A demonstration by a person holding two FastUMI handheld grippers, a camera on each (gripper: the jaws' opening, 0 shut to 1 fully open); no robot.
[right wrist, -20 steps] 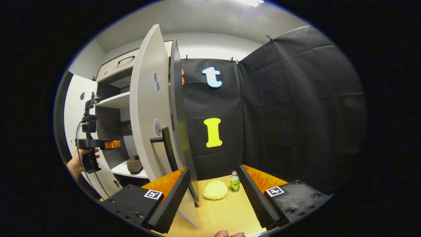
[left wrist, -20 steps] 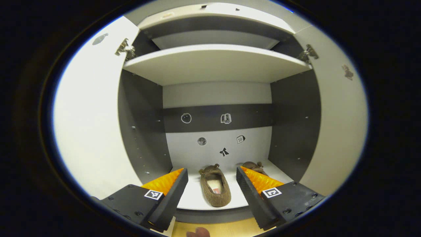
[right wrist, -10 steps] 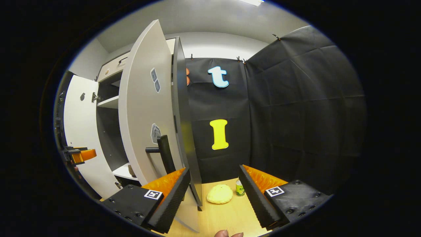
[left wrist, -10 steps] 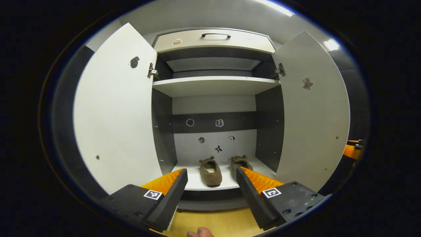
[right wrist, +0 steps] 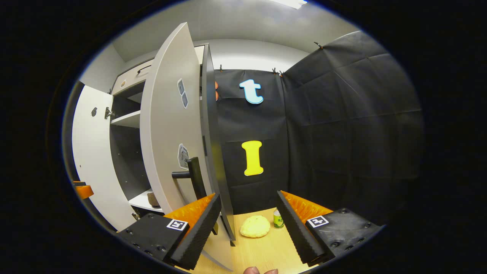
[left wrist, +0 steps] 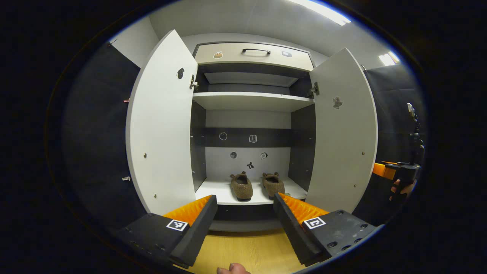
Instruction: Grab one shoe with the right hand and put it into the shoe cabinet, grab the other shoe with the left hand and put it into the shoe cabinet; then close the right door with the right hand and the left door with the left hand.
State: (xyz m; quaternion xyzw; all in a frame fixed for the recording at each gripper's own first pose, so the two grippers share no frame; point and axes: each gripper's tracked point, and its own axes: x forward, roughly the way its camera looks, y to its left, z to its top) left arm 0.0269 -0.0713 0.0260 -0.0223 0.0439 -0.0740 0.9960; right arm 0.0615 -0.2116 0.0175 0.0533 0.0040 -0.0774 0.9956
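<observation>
Brown fuzzy shoes side by side in shoe cabinet | both doors ajar | fingers released, both grippers

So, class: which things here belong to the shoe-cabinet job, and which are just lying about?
Job: two shoes on the bottom shelf; open left door; open right door.
Lying about: yellow lump and small bottle on the floor.

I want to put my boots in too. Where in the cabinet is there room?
The upper shelf looks bare. The bottom shelf has white space left of the left shoe. The middle is crowded: the right shoe sits close beside it.
</observation>
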